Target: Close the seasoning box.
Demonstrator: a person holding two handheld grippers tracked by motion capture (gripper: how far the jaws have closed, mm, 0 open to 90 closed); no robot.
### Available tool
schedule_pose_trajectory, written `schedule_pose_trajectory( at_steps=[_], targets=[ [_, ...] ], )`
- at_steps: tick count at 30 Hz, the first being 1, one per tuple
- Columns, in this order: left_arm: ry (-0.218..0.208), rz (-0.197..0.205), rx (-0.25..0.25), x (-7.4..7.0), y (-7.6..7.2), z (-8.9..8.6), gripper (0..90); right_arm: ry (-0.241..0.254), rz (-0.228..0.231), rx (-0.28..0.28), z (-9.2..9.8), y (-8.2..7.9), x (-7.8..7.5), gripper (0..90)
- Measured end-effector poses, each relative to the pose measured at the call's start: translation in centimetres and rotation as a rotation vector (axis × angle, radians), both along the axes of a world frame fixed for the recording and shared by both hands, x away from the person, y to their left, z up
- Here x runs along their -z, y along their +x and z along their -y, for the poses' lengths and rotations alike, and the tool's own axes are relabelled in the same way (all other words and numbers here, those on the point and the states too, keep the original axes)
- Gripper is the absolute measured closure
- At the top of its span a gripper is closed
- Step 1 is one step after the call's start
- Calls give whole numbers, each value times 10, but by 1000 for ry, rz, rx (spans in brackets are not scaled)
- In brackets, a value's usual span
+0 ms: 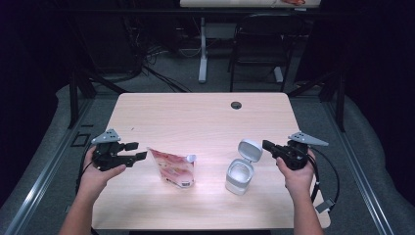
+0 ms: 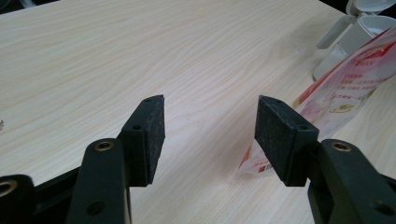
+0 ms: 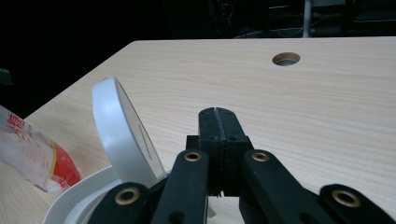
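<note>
High view: a pale wooden tabletop (image 1: 195,117) carries a pink-and-white refill pouch (image 1: 172,169) left of centre and a white container (image 1: 240,175) with its hinged lid (image 1: 249,149) flipped up, right of centre; the two stand near each other but apart. The left gripper (image 1: 139,151) is held in the person's left hand (image 1: 98,176) at the tabletop's left edge, its jaws pointing toward the pouch and standing released, with nothing between them. In the left gripper view the two black pads (image 2: 278,140) gape wide over bare wood, the pouch (image 2: 345,88) lies just beyond the right-hand pad, and the white container (image 2: 359,32) shows behind it at the upper right corner. The right gripper (image 1: 266,145) is held in the right hand (image 1: 296,178) just to the right of the container's raised lid, close beside it; whether it touches the lid I cannot tell. In the right gripper view its jaws are clenched flat against each other with nothing gripped, the open lid (image 3: 123,135) rising just to their left above the container's rim (image 3: 74,200), and a corner of the pouch (image 3: 37,158) lying farther left. A round cable hole (image 3: 286,59) sits in the tabletop beyond.
</note>
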State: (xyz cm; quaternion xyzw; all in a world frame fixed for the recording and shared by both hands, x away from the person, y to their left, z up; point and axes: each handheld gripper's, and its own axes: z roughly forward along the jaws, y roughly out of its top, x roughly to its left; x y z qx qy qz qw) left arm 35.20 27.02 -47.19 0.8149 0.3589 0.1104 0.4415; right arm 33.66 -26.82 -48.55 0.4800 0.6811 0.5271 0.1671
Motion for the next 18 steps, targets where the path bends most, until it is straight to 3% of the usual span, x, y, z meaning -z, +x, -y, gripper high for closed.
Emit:
schedule_pose_trajectory(
  at_steps=[18],
  targets=[
    [-1, 1, -1, 0, 0, -1, 434, 10, -5, -46, -8, -2, -1, 900]
  ],
)
